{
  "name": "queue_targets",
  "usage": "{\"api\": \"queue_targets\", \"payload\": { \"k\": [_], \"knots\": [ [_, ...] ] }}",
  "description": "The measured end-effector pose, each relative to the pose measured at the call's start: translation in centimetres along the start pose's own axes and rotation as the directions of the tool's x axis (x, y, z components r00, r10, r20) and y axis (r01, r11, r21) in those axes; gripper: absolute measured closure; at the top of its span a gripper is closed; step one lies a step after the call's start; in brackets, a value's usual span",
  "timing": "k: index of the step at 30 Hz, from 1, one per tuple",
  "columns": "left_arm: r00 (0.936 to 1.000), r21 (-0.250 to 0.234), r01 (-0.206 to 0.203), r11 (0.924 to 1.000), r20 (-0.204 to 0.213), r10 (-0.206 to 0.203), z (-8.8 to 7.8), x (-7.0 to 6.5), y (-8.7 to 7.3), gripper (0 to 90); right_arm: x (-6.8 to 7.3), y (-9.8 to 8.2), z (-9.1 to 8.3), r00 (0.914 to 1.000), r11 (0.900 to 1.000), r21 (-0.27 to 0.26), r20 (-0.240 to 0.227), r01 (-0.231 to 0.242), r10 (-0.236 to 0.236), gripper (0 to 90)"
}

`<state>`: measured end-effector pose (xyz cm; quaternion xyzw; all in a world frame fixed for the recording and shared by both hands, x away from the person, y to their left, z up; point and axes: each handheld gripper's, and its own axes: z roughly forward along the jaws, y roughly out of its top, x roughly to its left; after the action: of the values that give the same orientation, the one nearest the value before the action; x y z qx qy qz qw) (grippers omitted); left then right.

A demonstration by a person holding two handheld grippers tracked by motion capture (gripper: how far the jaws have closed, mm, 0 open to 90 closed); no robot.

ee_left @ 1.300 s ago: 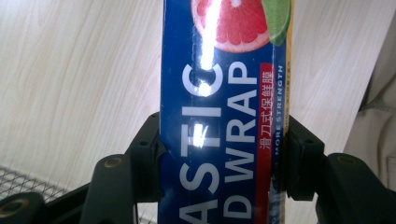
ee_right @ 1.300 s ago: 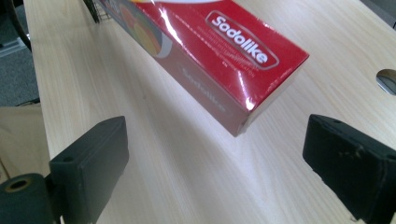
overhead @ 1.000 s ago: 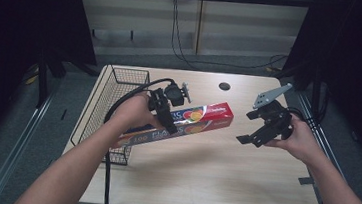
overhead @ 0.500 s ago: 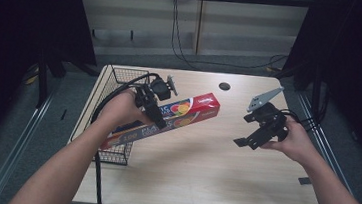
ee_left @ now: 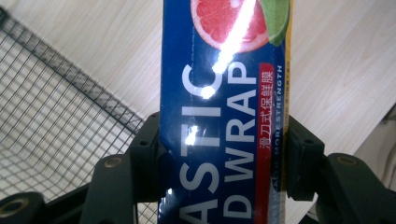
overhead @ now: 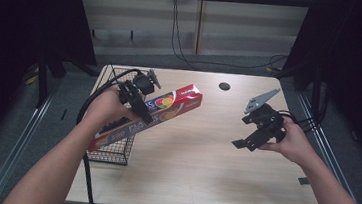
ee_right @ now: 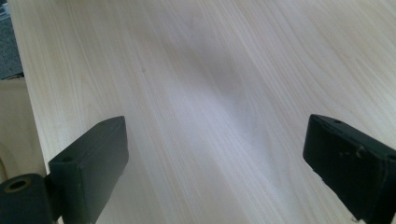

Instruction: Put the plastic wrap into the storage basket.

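So the left gripper is clamping the plastic wrap box across its width; in the left gripper view both black jaws are pressing on the two long sides of the box, with the blue face and the big white lettering running up between them and a grapefruit picture near the top. From the high view the box is being held up off the table, tilted, with the red end pointing up toward the far middle of the table and the other end dipping down over the wire basket at the left edge; can't tell whether that low end is touching the basket's mesh or just hanging above it. In the left gripper view the basket's wire is sitting under the box on the left side, wood on the right.

The right gripper is hovering over the right part of the table, well apart from the box; its jaws are standing wide with nothing between them, and the right gripper view is just showing bare light wood between the two black pads. There's also a small dark round hole in the tabletop near the far edge, past the box's red end.
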<state>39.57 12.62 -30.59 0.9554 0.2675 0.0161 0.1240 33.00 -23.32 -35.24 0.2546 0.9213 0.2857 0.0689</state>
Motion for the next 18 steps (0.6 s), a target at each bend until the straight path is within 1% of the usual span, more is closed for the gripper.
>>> {"api": "queue_targets", "payload": {
  "k": [1,2,3,4,6,7,8,9,10,11,13,14,16,17,18],
  "knots": [
    [1.0,0.0,0.0,1.0,0.0,0.0,0.0,0.0,0.0,43.9,0.0,0.0,0.0,1.0,1.0,0.0,-0.002,-0.002,0.002,7.0],
    [0.9995,-0.004,0.032,0.9995,-0.006,-0.032,-0.1,0.3,-0.3,44.0,0.0,0.0,0.0,1.0,1.0,-0.004,0.0,0.001,-0.001,7.1],
    [0.9995,-0.004,0.032,0.9995,-0.006,-0.032,-0.1,0.3,-0.3,43.9,0.0,0.0,0.0,1.0,1.0,-0.004,0.0,0.001,-0.001,7.1],
    [0.9986,-0.006,0.051,0.9987,-0.016,-0.051,-0.2,0.4,-0.4,43.9,0.1,0.1,0.2,1.0,1.0,-0.004,-0.005,0.001,-0.001,7.1],
    [0.9975,-0.01,0.069,0.9976,-0.014,-0.069,-0.3,0.8,-0.7,44.0,0.2,0.2,0.3,1.0,1.0,0.004,-0.006,-0.005,0.005,7.1],
    [0.9973,-0.003,0.071,0.9975,-0.015,-0.071,-0.4,0.9,-0.8,43.9,0.3,0.2,0.4,0.9999,1.0,0.007,-0.008,-0.008,0.008,7.1],
    [0.9963,-0.009,0.084,0.9964,-0.018,-0.085,-0.4,0.9,-0.9,43.9,0.3,0.2,0.5,0.9999,1.0,0.007,-0.01,-0.001,0.001,7.1],
    [0.9961,-0.007,0.087,0.9962,-0.013,-0.087,-0.4,1.1,-0.9,43.9,0.3,0.2,0.5,1.0,1.0,0.006,-0.009,-0.003,0.004,7.1],
    [0.9948,-0.009,0.101,0.9948,-0.011,-0.101,-0.4,1.2,-1.0,43.9,0.3,0.3,0.5,0.9999,1.0,0.01,-0.014,0.0,0.001,7.1],
    [0.9941,-0.003,0.107,0.9942,-0.015,-0.108,-0.4,1.2,-1.1,43.9,0.3,0.3,0.6,0.9999,1.0,0.011,-0.01,-0.001,0.001,7.1],
    [0.9936,-0.002,0.112,0.9937,-0.017,-0.112,-0.4,1.3,-1.1,43.9,0.4,0.3,0.6,1.0,1.0,0.013,-0.006,-0.003,0.003,7.1],
    [0.9931,0.0,0.116,0.9933,-0.02,-0.116,-0.4,1.4,-1.1,43.9,0.5,0.2,0.6,1.0,1.0,0.013,-0.007,0.003,-0.003,7.2],
    [0.9898,-0.002,0.139,0.9902,-0.031,-0.139,-0.4,1.6,-1.3,43.9,0.5,0.2,0.5,1.0,1.0,0.013,-0.003,0.002,-0.002,7.4],
    [0.9883,-0.003,0.15,0.9887,-0.026,-0.15,-0.4,1.7,-1.3,43.9,0.5,0.2,0.5,1.0,1.0,0.013,-0.003,0.002,-0.002,7.4],
    [0.988,-0.003,0.152,0.9884,-0.031,-0.152,-0.4,1.8,-1.4,43.9,0.5,0.2,0.5,1.0,1.0,0.013,-0.002,0.007,-0.007,7.4]
  ]
}}
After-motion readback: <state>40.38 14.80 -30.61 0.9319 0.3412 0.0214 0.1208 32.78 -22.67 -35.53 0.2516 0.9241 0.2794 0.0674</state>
